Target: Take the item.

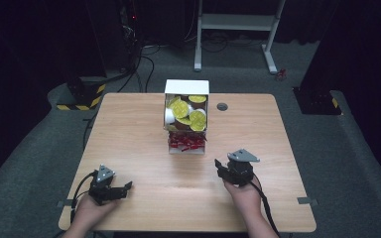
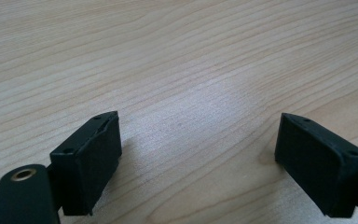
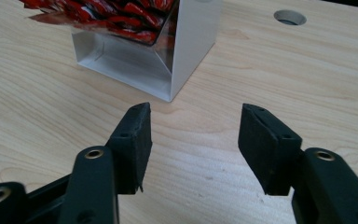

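A white two-tier dispenser box [image 1: 186,116] stands at the middle of the wooden table [image 1: 129,124]. Its upper part holds yellow-lidded cups [image 1: 184,110]; its lower tray holds red packets [image 1: 185,143]. My left gripper [image 1: 124,188] rests near the front left edge, jaws wide apart with only bare wood between them [image 2: 198,149]. My right gripper [image 1: 219,166] sits at the front right, pointing toward the box. In the right gripper view its jaws [image 3: 193,140] stand partly apart with nothing between them, a short way in front of the white tray's corner [image 3: 170,91] and its red packets [image 3: 107,14].
A round cable hole [image 1: 222,106] lies in the table right of the box, seen too in the right gripper view [image 3: 290,17]. Beyond the table are a white metal frame [image 1: 238,29], cables and dark floor. Bare tabletop surrounds both grippers.
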A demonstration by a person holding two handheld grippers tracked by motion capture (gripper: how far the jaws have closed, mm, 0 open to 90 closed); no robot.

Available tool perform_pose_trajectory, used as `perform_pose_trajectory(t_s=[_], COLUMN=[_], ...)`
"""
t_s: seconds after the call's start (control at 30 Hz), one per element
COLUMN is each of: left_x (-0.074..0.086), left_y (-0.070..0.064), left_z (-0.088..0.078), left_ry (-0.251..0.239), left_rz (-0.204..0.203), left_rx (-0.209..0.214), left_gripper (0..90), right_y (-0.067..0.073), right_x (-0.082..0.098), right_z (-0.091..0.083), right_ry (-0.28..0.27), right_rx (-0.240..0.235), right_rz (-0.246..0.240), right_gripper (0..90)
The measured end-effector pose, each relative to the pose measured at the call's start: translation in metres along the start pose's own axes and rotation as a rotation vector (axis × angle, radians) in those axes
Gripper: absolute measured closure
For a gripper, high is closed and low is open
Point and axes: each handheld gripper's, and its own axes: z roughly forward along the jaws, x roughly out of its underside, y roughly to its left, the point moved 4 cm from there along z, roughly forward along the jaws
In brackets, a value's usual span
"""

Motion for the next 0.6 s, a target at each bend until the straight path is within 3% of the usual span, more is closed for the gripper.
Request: perform_pose_trajectory(t_s=[0.6], left_x=[0.000], left_y=[0.000], left_z=[0.000], left_ry=[0.000], left_rz=[-0.001], left_rx=[0.000], left_gripper=[14.8], right_y=[0.008], right_x=[-0.021], right_z=[0.010], right_ry=[-0.025], right_rx=[0.002], right_rz=[-0.039], right_gripper=[50.0])
